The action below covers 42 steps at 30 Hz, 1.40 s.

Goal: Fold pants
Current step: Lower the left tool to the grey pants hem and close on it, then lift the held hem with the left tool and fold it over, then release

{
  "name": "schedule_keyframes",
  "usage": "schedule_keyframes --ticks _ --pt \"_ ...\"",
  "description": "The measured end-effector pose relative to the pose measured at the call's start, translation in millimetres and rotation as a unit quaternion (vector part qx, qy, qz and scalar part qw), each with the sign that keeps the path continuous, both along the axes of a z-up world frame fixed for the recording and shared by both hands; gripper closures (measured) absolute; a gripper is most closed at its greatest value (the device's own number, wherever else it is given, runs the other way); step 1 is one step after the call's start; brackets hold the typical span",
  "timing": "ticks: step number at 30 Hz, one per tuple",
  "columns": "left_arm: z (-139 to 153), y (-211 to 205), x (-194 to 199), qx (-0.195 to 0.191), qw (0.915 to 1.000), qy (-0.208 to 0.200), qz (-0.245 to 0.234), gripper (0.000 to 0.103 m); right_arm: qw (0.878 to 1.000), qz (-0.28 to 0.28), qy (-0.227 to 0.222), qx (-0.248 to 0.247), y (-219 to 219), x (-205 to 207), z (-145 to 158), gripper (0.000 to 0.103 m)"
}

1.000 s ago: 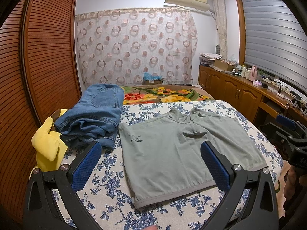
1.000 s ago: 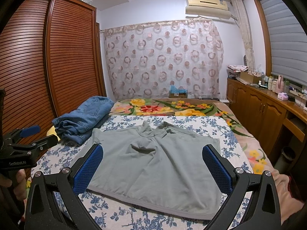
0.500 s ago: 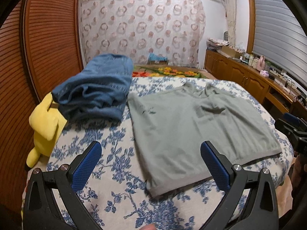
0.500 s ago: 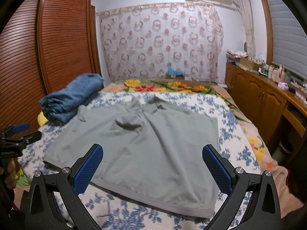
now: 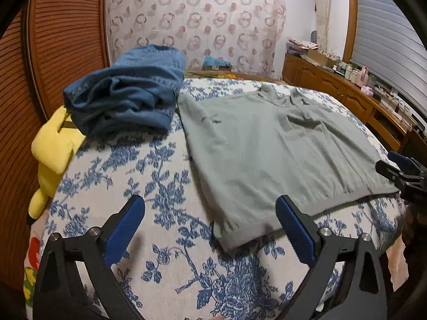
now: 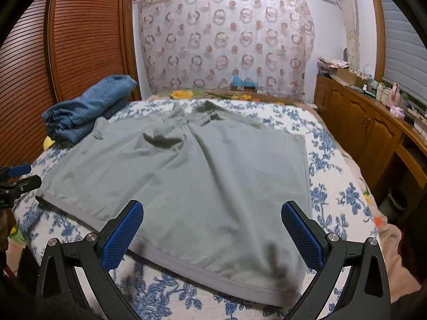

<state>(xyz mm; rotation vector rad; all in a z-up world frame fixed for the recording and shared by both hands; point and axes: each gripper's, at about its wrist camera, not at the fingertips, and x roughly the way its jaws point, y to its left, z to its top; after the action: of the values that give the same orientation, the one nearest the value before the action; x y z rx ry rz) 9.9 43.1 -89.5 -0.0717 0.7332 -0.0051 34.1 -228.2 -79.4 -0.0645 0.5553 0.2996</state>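
You have one grey garment (image 6: 186,181), one pile of jeans (image 5: 128,101), one yellow plush toy (image 5: 50,149) and two grippers (image 5: 210,229) (image 6: 212,232).

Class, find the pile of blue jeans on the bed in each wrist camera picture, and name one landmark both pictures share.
Left wrist view: blue jeans upper left, beside the grey garment.
Right wrist view: blue jeans at left, smaller, by the wardrobe.
Shared landmark: the ring-patterned curtain behind the bed.

The left gripper (image 5: 210,229), fingers (image 5: 125,228) spread, hovers by what looks like grey pants (image 5: 277,149) on the bedspread (image 5: 149,186).
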Motion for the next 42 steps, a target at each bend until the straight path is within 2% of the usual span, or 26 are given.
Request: schedule_keyframes --ticks 5,10,16,19,27,29,34,42 --pt "-6.6 2.0 -1.7 -0.020 0.9996 0.015 -0.013 0.022 1.000 0.004 0.018 0.001 -3.6 1.0 -1.1 0.000" --pt "-11.6 -1.8 -5.7 -0.032 0.9987 0.028 -0.028 0.046 1.000 0.002 0.024 -0.007 -4.5 -2.9 0.4 0.000" --pt "-15.6 -5.7 -7.5 -0.040 0.9978 0.035 -0.039 0.056 0.999 0.002 0.045 -0.019 -2.9 -3.9 -2.0 0.002" --pt "-16.3 -6.7 -5.5 -0.039 0.9978 0.035 -0.041 0.057 0.998 0.004 0.048 -0.044 1.3 -4.1 -1.9 0.002" --pt "-16.6 -9.0 -3.8 -0.040 0.9978 0.033 -0.040 0.057 0.998 0.003 0.053 -0.042 -0.1 -5.9 0.7 0.001" --pt "-16.7 -10.6 -3.6 -0.043 0.9977 0.032 -0.042 0.062 0.998 0.004 0.054 -0.043 -1.5 -3.0 0.1 0.001" --pt "-14.9 -11.2 -2.9 -0.046 0.9974 0.032 -0.046 0.088 0.997 0.008 0.056 -0.046 -0.7 4.2 -1.0 0.001" --pt "10.0 -12.8 -2.1 -0.069 0.9952 0.002 -0.070 0.093 0.997 0.018 0.057 -0.048 3.3 10.9 0.8 0.001"
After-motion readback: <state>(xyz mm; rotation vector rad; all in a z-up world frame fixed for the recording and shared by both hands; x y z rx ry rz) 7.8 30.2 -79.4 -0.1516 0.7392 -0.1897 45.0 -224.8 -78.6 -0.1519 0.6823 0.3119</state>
